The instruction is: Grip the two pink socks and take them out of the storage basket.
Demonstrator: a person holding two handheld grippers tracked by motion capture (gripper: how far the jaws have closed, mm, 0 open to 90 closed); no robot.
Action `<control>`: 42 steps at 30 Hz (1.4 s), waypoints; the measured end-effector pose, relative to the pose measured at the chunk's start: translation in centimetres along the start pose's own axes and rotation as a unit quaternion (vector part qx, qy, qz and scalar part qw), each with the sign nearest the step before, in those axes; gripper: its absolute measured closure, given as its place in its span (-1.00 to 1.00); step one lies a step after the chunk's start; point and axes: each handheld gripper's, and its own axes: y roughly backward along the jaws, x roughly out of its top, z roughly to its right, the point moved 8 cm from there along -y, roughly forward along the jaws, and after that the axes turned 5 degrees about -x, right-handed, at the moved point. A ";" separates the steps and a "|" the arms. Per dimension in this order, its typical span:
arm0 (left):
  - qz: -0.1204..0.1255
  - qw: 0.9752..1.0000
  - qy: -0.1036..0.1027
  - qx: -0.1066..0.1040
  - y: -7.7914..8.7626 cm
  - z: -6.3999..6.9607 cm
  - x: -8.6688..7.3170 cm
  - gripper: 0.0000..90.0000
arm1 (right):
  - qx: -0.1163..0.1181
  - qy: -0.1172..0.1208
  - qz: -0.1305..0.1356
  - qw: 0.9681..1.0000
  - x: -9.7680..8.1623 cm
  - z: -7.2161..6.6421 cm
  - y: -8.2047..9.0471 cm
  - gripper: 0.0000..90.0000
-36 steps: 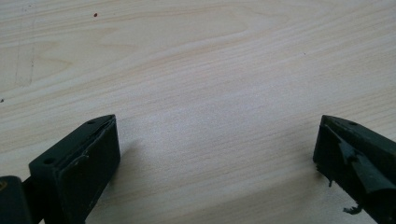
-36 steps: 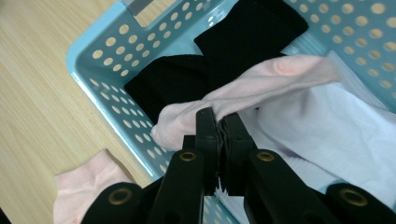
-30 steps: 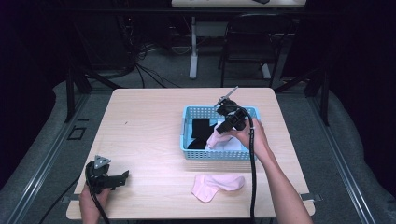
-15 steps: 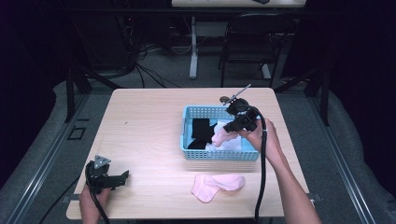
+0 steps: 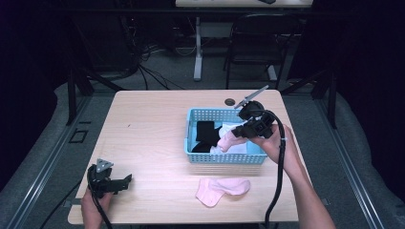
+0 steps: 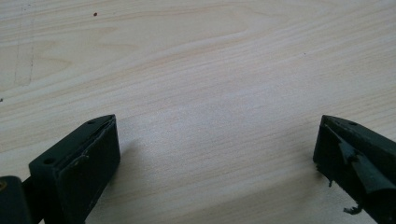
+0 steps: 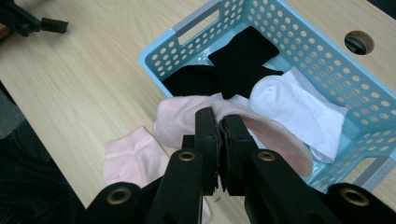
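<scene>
Our right gripper [image 7: 218, 128] has its fingers clenched on a pink sock [image 7: 271, 135] held above the blue basket [image 5: 210, 114]. Our left gripper [image 6: 217, 154] rests released on the counter [image 5: 143, 124], and another pink sock [image 5: 222, 189] lies just before the basket.

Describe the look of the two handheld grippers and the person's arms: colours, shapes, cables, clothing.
Both grippers are black. The left gripper carries a grey three-cornered plate on top, and its jaw pads look worn and frayed. The right gripper has round silver fasteners on its jaws and trails a thick black cable. Both forearms are bare, no sleeves visible.
</scene>
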 end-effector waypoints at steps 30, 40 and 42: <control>-0.003 1.000 0.000 -0.002 0.0 0.0 0.0 -0.99 | 0.115 0.076 -0.034 0.990 -4.6 -10.8 -6.3 0.90; -0.003 1.000 0.000 -0.002 0.0 0.0 0.0 -0.99 | 0.138 0.068 -0.063 0.986 -6.7 -11.5 -11.8 0.67; -0.003 1.000 -0.001 -0.002 0.0 0.0 0.0 -0.99 | 0.131 0.070 -0.060 0.987 -6.8 -11.3 -12.0 0.39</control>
